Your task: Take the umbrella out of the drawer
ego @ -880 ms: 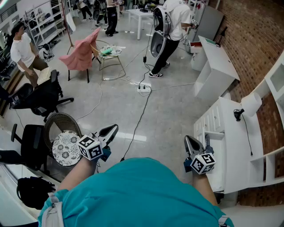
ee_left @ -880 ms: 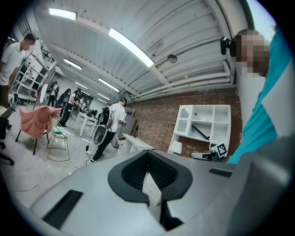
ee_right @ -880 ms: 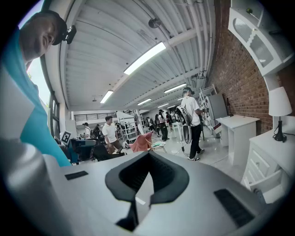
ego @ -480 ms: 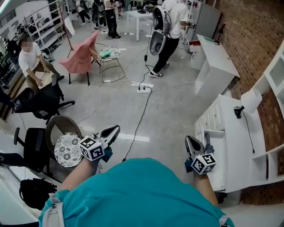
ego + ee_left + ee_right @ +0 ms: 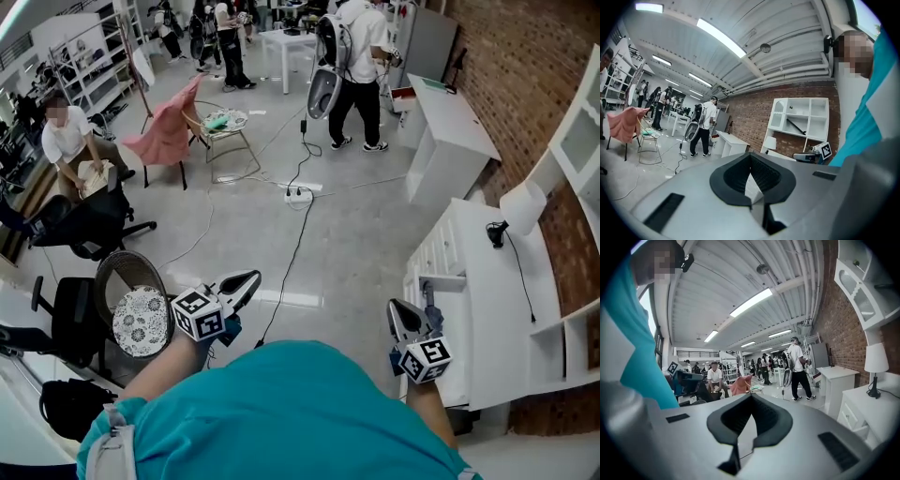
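My left gripper is held out level over the grey floor at the lower left of the head view, its jaws together with nothing in them. My right gripper is also shut and empty, just left of the white chest of drawers. One drawer of the chest stands slightly open beside it. I cannot make out an umbrella in any view. The left gripper faces the brick wall and white shelves, and the right gripper faces the open room.
A power strip and its black cable lie on the floor ahead. A round patterned stool, a wicker chair and office chairs stand at the left. A lamp sits on the chest; a white desk and people are farther back.
The head view has shifted a little. My right gripper sits slightly lower in the picture, the left one is about where it was. The person at the back has stepped further away.
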The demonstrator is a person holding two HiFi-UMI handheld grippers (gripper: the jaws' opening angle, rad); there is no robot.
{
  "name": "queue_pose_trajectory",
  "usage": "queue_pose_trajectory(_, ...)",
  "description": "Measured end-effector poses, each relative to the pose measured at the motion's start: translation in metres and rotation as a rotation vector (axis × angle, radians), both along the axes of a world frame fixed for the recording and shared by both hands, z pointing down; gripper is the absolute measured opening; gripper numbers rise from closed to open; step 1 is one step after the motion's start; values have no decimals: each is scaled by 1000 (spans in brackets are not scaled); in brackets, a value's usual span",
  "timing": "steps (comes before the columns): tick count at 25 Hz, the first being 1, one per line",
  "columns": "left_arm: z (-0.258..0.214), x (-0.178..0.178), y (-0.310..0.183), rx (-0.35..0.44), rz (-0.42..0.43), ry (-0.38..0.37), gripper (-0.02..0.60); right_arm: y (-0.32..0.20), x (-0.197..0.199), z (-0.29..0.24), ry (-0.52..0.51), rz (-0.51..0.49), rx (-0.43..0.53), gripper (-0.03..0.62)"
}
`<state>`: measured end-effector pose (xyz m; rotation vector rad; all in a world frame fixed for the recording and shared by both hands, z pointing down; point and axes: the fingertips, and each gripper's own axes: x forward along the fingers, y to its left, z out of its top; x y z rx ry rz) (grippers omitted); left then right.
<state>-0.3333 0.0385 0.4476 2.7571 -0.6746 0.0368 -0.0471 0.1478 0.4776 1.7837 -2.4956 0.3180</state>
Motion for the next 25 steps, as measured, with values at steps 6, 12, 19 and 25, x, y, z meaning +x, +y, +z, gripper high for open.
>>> queue_pose_trajectory(6, -10, 66, 18, 1, 91, -5, 12, 34, 39, 1, 32, 45, -4, 21)
queue_pose_trajectory(12, 0, 124, 29, -37, 184, -22, 12, 64, 76, 9, 32, 101, -11, 21)
queue_pose_trajectory(19, 1, 138, 8, -50, 222, 4, 12, 54, 83, 15, -2, 137, -20, 21)
queue_pose_trajectory(25, 18, 84, -70, -72, 183, 57, 12, -35, 46, 10, 22, 110, -24, 21)
